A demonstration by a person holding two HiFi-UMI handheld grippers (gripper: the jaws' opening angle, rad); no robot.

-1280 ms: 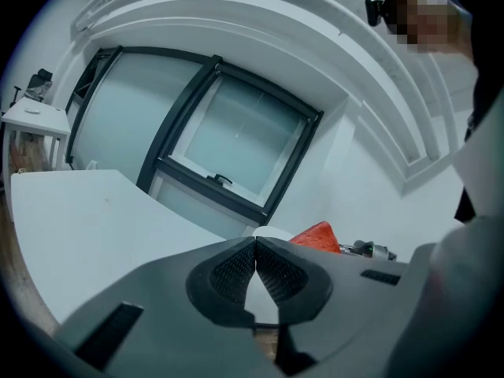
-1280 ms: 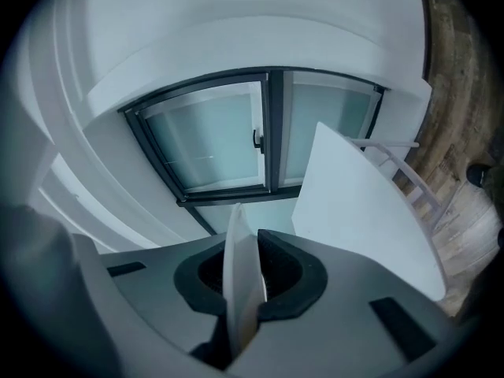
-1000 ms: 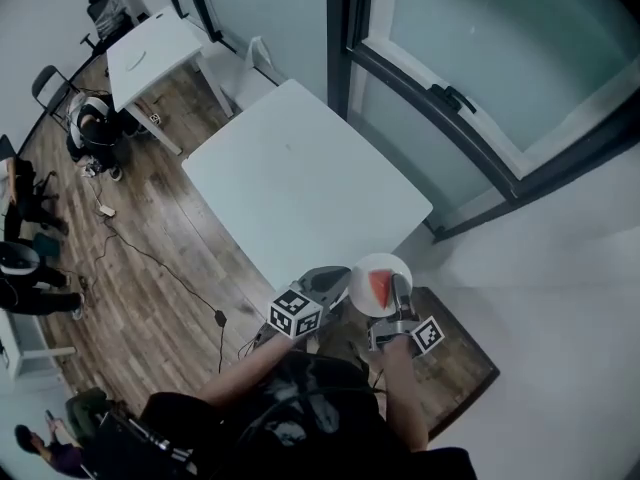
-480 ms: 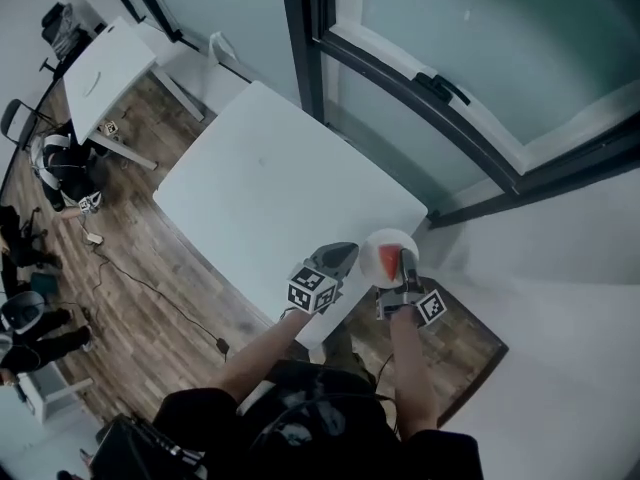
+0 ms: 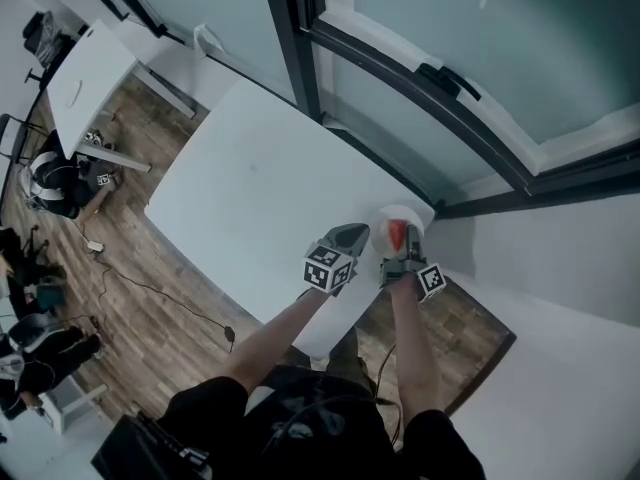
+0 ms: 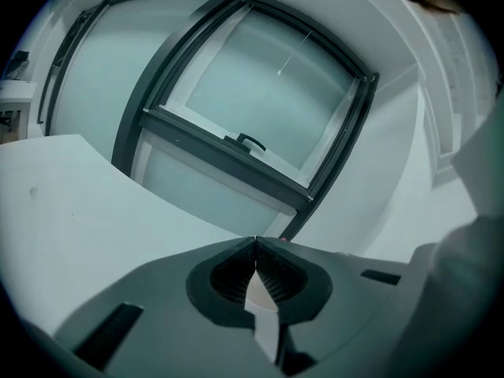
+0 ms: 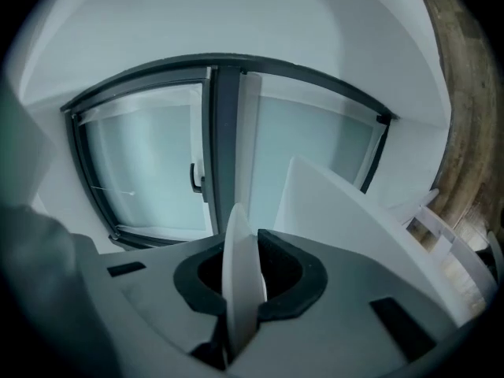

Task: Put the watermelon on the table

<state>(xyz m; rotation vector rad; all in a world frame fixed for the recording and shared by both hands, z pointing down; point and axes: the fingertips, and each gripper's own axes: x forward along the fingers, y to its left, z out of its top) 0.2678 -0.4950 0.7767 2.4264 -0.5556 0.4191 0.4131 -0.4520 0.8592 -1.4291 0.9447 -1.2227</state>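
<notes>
White bench (image 5: 260, 208) beside window (image 5: 480, 38). Plate (image 5: 383, 226) with watermelon slice (image 5: 398, 233) held at bench corner, rim clamped in right gripper (image 5: 403, 258) jaws. Left gripper (image 5: 348, 236) jaws together, empty. Placing step judged underway; next, plate to be lowered level onto bench, then released.

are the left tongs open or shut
Shut. In the left gripper view the left tongs have their jaws meeting at the tips, with nothing held between them.
</notes>
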